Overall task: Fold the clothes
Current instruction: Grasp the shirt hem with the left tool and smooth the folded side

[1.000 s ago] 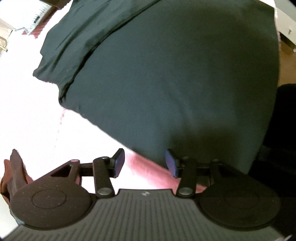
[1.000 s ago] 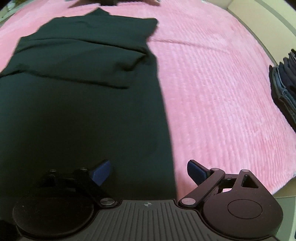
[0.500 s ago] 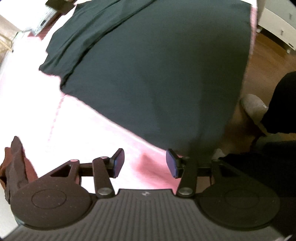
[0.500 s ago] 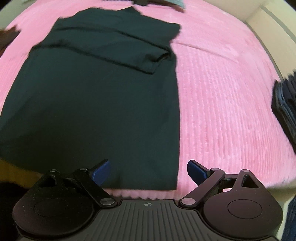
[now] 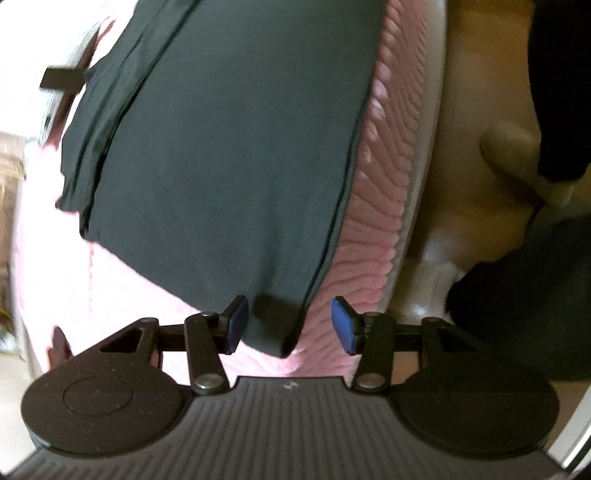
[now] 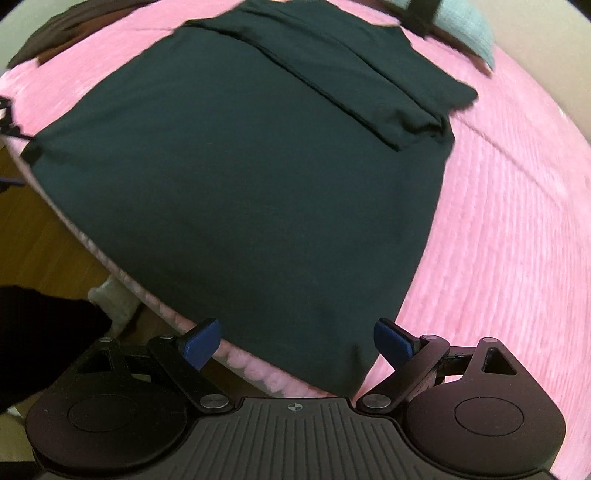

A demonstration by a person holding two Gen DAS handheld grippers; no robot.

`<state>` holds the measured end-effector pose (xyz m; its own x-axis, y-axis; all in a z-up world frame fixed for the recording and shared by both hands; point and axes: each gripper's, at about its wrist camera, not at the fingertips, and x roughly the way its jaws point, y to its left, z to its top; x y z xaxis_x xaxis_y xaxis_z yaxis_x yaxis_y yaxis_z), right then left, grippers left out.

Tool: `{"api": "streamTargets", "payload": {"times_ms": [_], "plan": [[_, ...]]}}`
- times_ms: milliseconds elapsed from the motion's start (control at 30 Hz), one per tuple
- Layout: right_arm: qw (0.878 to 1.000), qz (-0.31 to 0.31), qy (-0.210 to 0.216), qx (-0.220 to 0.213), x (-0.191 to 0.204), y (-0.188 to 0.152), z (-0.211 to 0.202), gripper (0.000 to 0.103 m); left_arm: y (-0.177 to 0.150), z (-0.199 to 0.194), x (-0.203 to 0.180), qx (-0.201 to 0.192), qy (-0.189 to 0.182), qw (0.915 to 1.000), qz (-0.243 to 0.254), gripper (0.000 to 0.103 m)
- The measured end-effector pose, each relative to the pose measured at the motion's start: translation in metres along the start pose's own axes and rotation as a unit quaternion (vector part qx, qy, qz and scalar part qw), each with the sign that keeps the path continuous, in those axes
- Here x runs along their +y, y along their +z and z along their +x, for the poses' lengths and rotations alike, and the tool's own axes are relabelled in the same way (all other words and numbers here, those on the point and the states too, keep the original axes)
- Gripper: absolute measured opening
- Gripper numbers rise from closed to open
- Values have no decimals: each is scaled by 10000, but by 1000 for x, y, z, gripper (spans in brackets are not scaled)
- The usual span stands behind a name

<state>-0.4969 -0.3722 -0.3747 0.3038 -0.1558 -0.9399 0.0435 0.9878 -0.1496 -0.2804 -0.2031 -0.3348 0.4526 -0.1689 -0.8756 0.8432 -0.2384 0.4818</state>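
Dark shirt lies flat on ribbed pink blanket, sleeves folded in. Left gripper and right gripper hover at hem corners, jaws spread.

In the right wrist view we see the garment lying flat on the bed, filling the centre of the frame. Its folded part lies on top, toward the upper right. The bed cover is bare to the right of it. At the lower left the bed edge ends and the floor lies beyond it. Another cloth lies in the upper left corner, a further one at the upper right. In the left wrist view the garment runs from the top to the lower centre, its corner lying between the jaws of the left gripper, at the bed edge.
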Motion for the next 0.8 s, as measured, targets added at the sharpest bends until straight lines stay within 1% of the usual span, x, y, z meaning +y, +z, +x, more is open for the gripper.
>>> {"api": "streamTargets", "payload": {"times_ms": [33, 100, 133, 167, 200, 233, 267, 333, 400, 533, 633, 767, 800], "plan": [[10000, -50, -21, -28, 0, -2, -1, 92, 1, 3, -4, 27, 63, 9999, 110, 45], [9998, -149, -64, -85, -1, -6, -3, 92, 0, 7, -9, 67, 121, 9996, 240, 41], [9999, -108, -84, -74, -2, -8, -3, 92, -1, 8, -8, 74, 152, 9994, 289, 38], [9999, -56, -105, -59, -4, -10, -3, 92, -2, 9, -7, 70, 171, 9993, 310, 31], [9999, 10, -115, -37, -5, -13, -3, 92, -2, 9, -1, 45, 168, 9995, 274, 26], [9999, 57, -117, -18, -4, -14, -5, 92, -2, 9, 3, 23, 156, 9996, 233, 17], [9999, 85, -116, -4, -2, -15, -7, 92, -2, 8, 7, 12, 131, 9997, 190, 10], [10000, -20, -36, -64, 6, -12, -5, 92, -2, 5, 13, -5, 100, 9999, 126, 5], [9998, -134, 49, -129, 16, -9, -2, 92, -1, 4, 20, -52, 32, 10000, -1, 4], [9988, -362, 220, -258, 34, -3, 3, 92, -1, -9, 43, -269, -128, 9989, -367, 3], [9973, -533, 347, -355, 48, 2, 7, 92, 0, -17, 60, -385, -339, 9965, -664, 3], [9946, -761, 517, -484, 67, 8, 12, 92, 0, -30, 88, -533, -691, 9880, -1274, 3], [9929, -920, 524, -538, 74, 10, 15, 92, -1, -33, 95, -560, -743, 9857, -1408, 3]]}}
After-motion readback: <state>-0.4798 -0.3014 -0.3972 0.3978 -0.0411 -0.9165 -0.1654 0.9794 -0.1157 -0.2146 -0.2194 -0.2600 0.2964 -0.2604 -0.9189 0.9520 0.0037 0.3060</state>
